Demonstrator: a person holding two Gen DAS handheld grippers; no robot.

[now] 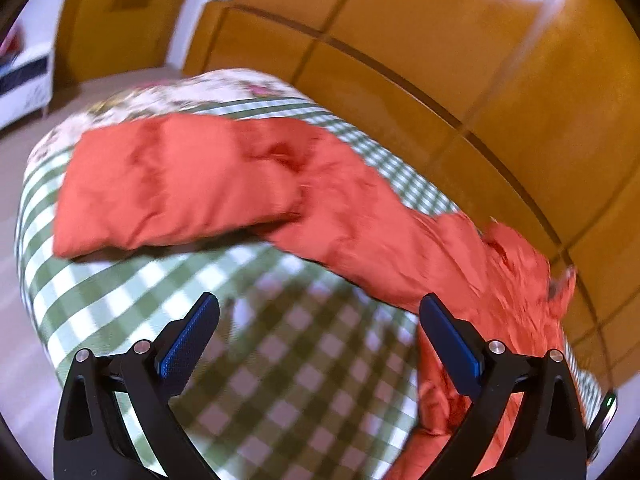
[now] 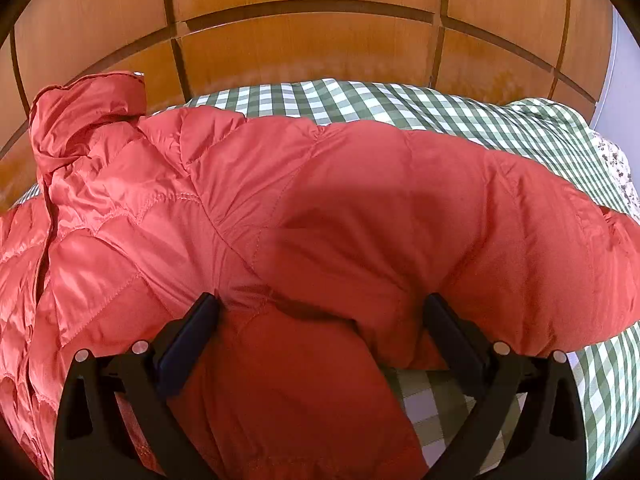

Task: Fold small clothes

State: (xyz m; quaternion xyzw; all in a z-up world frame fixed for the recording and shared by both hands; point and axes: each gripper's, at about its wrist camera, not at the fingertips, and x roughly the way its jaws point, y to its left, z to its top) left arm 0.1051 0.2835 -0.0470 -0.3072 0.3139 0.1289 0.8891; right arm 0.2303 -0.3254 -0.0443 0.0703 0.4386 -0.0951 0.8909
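Observation:
A red quilted puffer jacket (image 2: 320,200) lies spread on a green-and-white checked bed cover (image 2: 400,100), with its hood (image 2: 88,108) bunched at the upper left. My right gripper (image 2: 320,312) is open just above the jacket, its fingers astride a fold of red fabric without closing on it. In the left wrist view the same jacket (image 1: 280,184) stretches across the bed, one sleeve (image 1: 168,184) folded over toward the left. My left gripper (image 1: 320,312) is open over bare checked cover (image 1: 280,360), short of the jacket, holding nothing.
Orange-brown wooden wardrobe panels (image 2: 304,40) rise right behind the bed. A floral cover (image 1: 180,92) lies at the bed's far end. A white piece of furniture (image 1: 24,76) stands at the far left across the beige floor (image 1: 12,184).

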